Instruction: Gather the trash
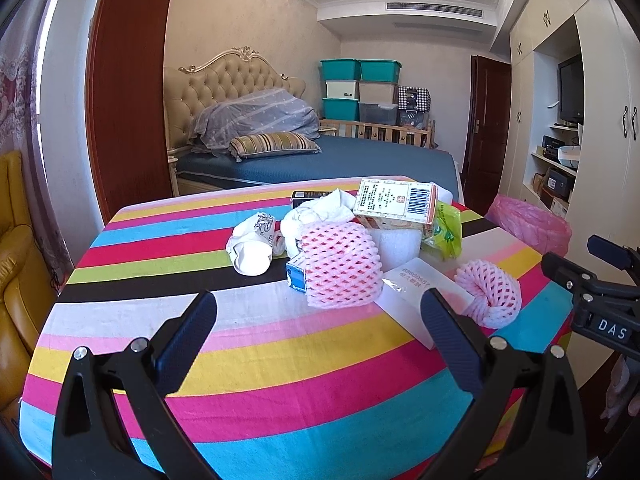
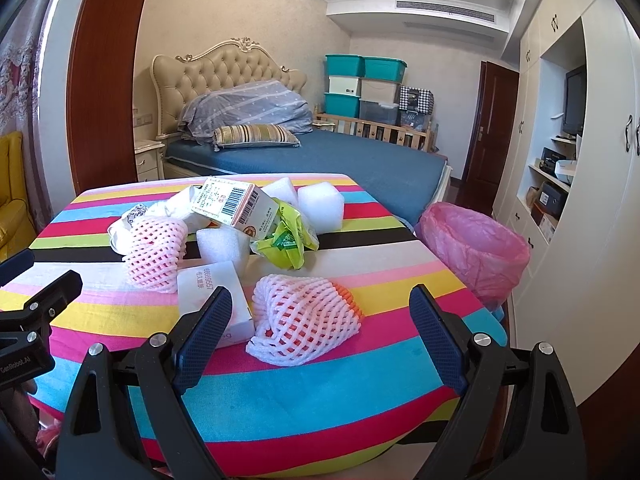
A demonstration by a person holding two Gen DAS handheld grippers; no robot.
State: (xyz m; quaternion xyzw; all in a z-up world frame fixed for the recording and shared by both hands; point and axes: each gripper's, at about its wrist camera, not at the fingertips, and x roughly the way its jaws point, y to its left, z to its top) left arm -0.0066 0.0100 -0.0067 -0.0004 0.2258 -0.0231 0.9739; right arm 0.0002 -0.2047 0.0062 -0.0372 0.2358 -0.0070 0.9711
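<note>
A pile of trash lies on the striped table point(image 1: 248, 360): a pink foam net point(image 1: 340, 268), a second pink foam net point(image 1: 490, 292) point(image 2: 304, 320), a white packet point(image 2: 216, 300), a printed carton point(image 1: 394, 202) point(image 2: 236, 204), a green wrapper point(image 2: 286, 240), white foam blocks point(image 2: 320, 202) and crumpled white paper point(image 1: 252, 248). A bin lined with a pink bag point(image 2: 476, 248) point(image 1: 532, 226) stands at the table's right edge. My left gripper point(image 1: 320, 312) is open and empty, short of the pile. My right gripper point(image 2: 320, 308) is open and empty, its fingers either side of the near foam net.
A bed point(image 1: 320, 156) with blue cover lies behind the table. Stacked storage boxes point(image 1: 360, 88) stand at the far wall. White cabinets with shelves point(image 2: 560, 184) line the right side. A yellow armchair point(image 1: 16, 240) sits at the left.
</note>
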